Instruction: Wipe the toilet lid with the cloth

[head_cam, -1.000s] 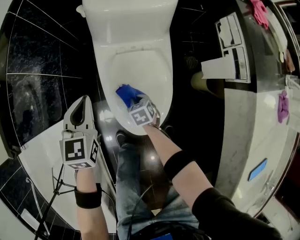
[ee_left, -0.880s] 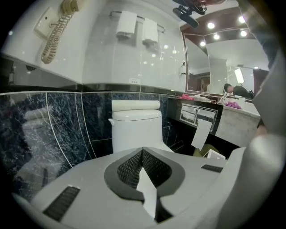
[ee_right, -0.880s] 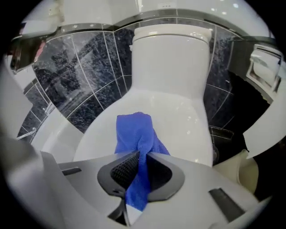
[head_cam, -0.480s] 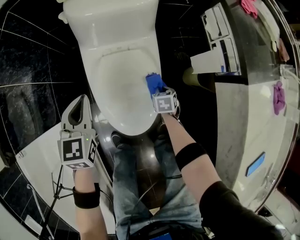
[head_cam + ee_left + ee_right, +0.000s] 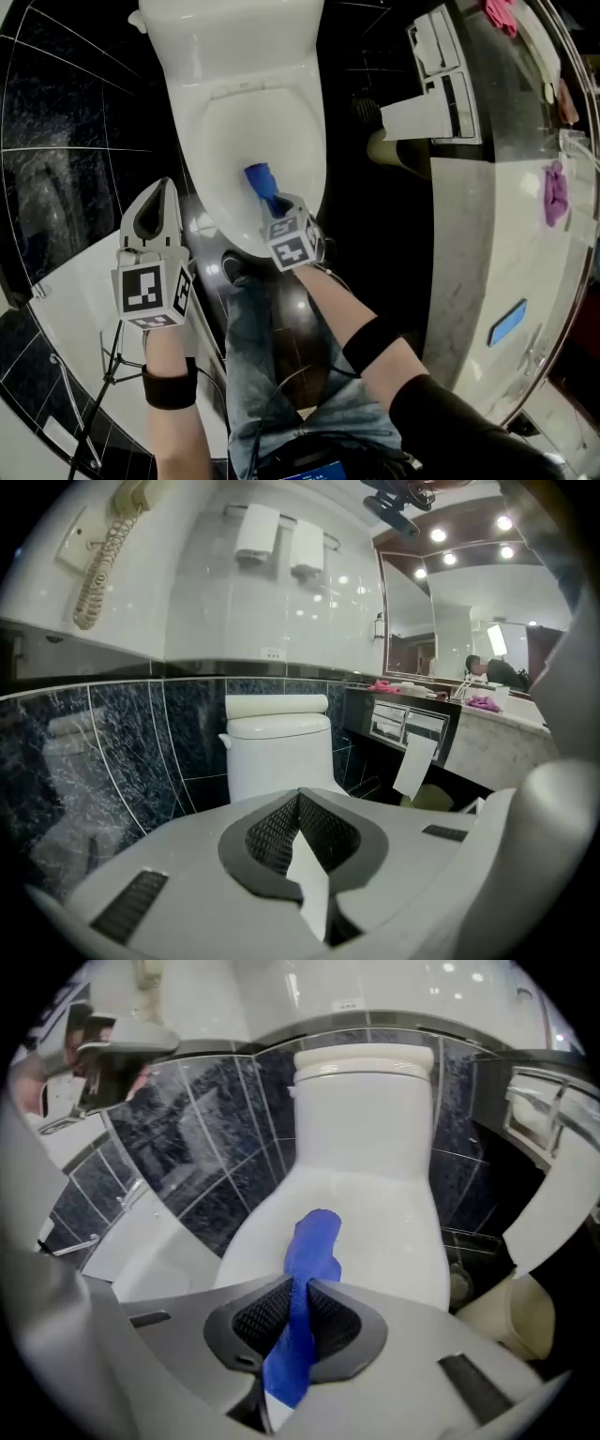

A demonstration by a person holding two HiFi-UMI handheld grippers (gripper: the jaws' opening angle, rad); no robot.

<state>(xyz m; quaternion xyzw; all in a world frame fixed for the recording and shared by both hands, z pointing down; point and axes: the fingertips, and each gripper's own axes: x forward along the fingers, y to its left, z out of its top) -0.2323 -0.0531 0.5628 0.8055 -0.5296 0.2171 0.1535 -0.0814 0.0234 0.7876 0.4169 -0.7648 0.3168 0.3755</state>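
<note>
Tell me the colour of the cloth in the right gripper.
Blue; the cloth shows best in the right gripper view.

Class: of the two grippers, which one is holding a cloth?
The right gripper, shut on the blue cloth; the left gripper is shut and empty.

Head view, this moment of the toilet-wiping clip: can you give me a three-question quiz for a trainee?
1. True or false: the left gripper is shut with nothing in its jaws.
2. The right gripper is shut on: A) a blue cloth, B) a brush, C) a sponge.
3. Fill in: the cloth is over the closed toilet ___.

Key: 1 true; 2 A; 3 lid, that is the toilet lid.
</note>
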